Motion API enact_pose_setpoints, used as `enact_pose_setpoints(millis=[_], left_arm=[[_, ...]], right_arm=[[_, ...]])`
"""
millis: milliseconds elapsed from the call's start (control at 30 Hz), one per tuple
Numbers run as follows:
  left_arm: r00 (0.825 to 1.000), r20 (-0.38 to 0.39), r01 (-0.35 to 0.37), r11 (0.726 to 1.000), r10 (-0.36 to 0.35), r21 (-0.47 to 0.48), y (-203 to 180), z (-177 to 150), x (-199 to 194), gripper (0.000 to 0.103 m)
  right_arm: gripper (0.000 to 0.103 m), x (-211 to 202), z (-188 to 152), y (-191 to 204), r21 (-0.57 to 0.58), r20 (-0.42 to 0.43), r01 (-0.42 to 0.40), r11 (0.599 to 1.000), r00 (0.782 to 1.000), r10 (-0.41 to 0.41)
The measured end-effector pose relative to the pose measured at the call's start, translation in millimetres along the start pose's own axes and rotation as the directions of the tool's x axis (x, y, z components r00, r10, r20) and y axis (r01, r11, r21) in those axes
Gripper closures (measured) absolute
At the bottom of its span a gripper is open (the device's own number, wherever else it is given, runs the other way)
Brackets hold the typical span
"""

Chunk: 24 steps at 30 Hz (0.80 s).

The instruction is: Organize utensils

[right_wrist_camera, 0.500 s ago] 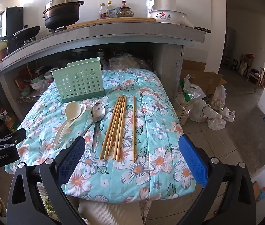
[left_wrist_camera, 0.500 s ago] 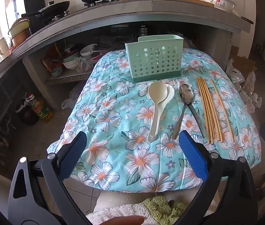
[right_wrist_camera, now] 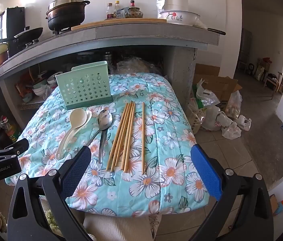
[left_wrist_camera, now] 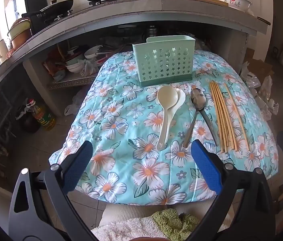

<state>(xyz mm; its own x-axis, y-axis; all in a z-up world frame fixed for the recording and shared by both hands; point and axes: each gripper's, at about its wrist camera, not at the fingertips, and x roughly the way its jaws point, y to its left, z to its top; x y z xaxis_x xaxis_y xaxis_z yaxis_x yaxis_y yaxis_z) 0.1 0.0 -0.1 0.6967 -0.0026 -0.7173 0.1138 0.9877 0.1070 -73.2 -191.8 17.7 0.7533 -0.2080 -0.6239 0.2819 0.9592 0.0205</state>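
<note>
Bamboo chopsticks (right_wrist_camera: 124, 135) lie lengthwise toward my right gripper (right_wrist_camera: 140, 169), nearer than left gripper (left_wrist_camera: 141, 164); both spread wide, empty; holder (right_wrist_camera: 84, 85) at far edge.

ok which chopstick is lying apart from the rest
The single chopstick farthest right, on the side away from the spoons. A strip of bare cloth separates it from the bundled chopsticks, which lie touching.
</note>
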Motion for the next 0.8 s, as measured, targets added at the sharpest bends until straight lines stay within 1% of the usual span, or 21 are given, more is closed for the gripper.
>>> enact_pose_setpoints(millis=[800], left_arm=[[1.000, -0.005, 0.003, 1.000, -0.003, 0.000, 0.1, 0.1, 0.3, 0.008]], right_arm=[[0.006, 0.0, -1.8, 0.3, 0.001, -0.003, -0.001, 1.000, 1.000, 0.001]])
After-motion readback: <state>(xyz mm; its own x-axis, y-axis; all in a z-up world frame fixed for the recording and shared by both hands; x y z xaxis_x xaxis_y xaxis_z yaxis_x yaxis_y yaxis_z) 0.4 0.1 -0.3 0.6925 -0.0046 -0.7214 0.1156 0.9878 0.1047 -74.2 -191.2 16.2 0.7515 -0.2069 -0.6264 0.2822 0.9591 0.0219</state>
